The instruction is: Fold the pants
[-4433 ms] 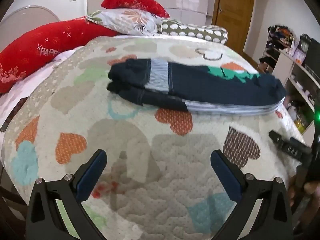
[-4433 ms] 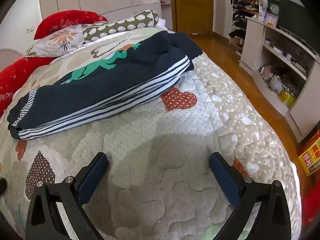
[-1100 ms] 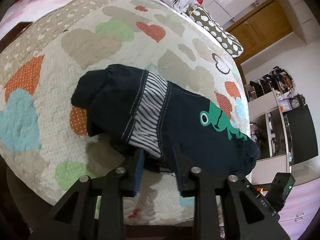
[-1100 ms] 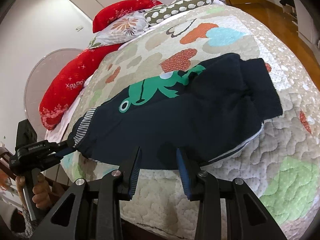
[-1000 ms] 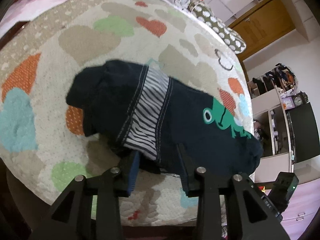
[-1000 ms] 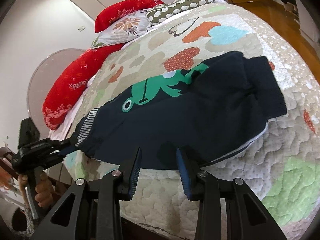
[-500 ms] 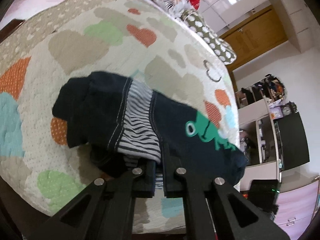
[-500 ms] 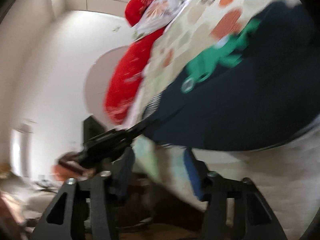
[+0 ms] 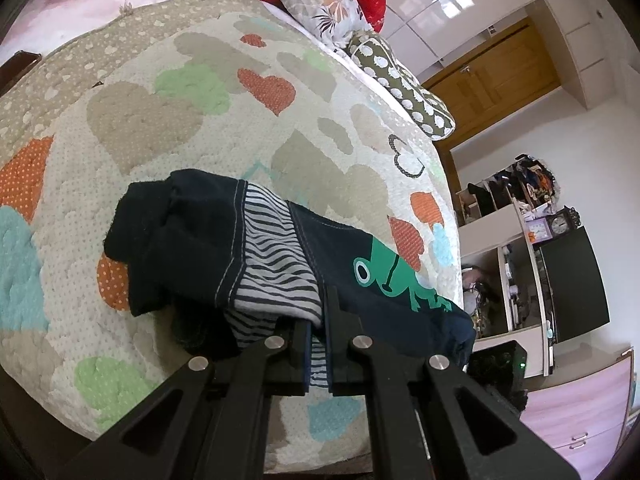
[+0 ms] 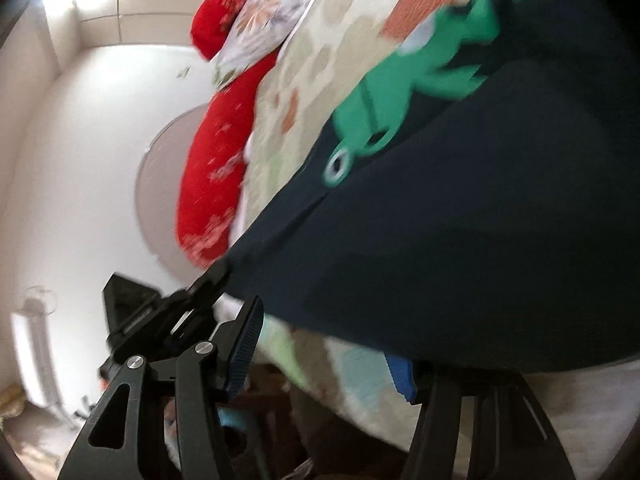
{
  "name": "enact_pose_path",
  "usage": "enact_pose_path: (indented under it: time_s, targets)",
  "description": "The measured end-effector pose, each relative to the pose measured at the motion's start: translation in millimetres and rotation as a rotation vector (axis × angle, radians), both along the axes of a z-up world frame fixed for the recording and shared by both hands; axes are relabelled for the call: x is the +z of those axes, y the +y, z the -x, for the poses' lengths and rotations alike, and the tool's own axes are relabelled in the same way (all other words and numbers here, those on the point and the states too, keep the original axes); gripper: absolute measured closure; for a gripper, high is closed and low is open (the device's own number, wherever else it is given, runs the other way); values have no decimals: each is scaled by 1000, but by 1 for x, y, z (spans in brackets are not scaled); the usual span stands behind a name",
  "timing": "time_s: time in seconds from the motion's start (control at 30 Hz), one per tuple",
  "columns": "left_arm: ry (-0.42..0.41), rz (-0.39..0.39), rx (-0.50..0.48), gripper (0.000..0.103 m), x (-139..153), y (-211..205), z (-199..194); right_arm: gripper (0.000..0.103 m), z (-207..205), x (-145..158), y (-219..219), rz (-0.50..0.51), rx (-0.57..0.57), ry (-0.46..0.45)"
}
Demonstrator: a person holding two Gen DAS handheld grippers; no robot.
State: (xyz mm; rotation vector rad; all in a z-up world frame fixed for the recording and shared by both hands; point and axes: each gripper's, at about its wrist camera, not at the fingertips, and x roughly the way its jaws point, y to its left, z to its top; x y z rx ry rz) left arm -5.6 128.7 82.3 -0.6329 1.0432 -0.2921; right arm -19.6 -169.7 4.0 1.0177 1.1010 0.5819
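The dark navy pants (image 9: pixel 200 240) with a striped waistband and a green frog print lie folded lengthwise on the heart-patterned quilt (image 9: pixel 160 120). My left gripper (image 9: pixel 318 332) is shut on the striped waistband edge at the near side. In the right wrist view the pants (image 10: pixel 480 220) fill the upper right, blurred, lifted off the quilt. My right gripper (image 10: pixel 328 344) stands open under the pants' near edge; its right finger is partly hidden by the cloth. The left gripper (image 10: pixel 208 280) shows there too, clamped on the pants' far end.
Red and floral pillows (image 9: pixel 320 0) and a spotted bolster (image 9: pixel 400 80) lie at the head of the bed. A shelf unit with a clock and dark screen (image 9: pixel 560 264) stands to the right, beyond the bed's edge. A wooden door (image 9: pixel 492 80) is behind.
My left gripper closed fully on the waistband. My right gripper's jaws widened from nearly shut to open, and its view swung sharply, with the pants now closer and blurred.
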Motion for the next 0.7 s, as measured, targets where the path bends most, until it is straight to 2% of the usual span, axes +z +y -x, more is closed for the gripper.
enact_pose_path:
  time_s: [0.07,0.13,0.2,0.23,0.27,0.3,0.4,0.5,0.6,0.7]
  targets:
    - [-6,-5,5,99,0,2,0,41,3,7,-11,52,-62,-17]
    - [-7,-4,9,99,-1,3,-3,46,5,15,-24,128,-125,-34]
    - [-4,-3,13,99,-3,5,-5,69,9,21,-35,198,-173,-44]
    - [-2,-3,13,99,-4,5,-7,75,9,23,-41,236,-192,-42]
    - [0,0,11,99,-4,4,-9,88,10,24,-47,249,-207,-44]
    - [1,0,8,99,-4,3,-12,93,8,26,-52,257,-220,-45]
    - [-16,-28,0,99,2,-2,-18,95,1,37,-59,277,-226,-71]
    - [-55,-58,6,99,16,-4,-33,96,-13,64,-54,354,-201,-155]
    - [-92,-100,10,99,28,-6,-63,96,-37,84,-51,388,-177,-203]
    - [-82,-127,12,99,28,-9,-100,96,-72,93,-51,431,-161,-224]
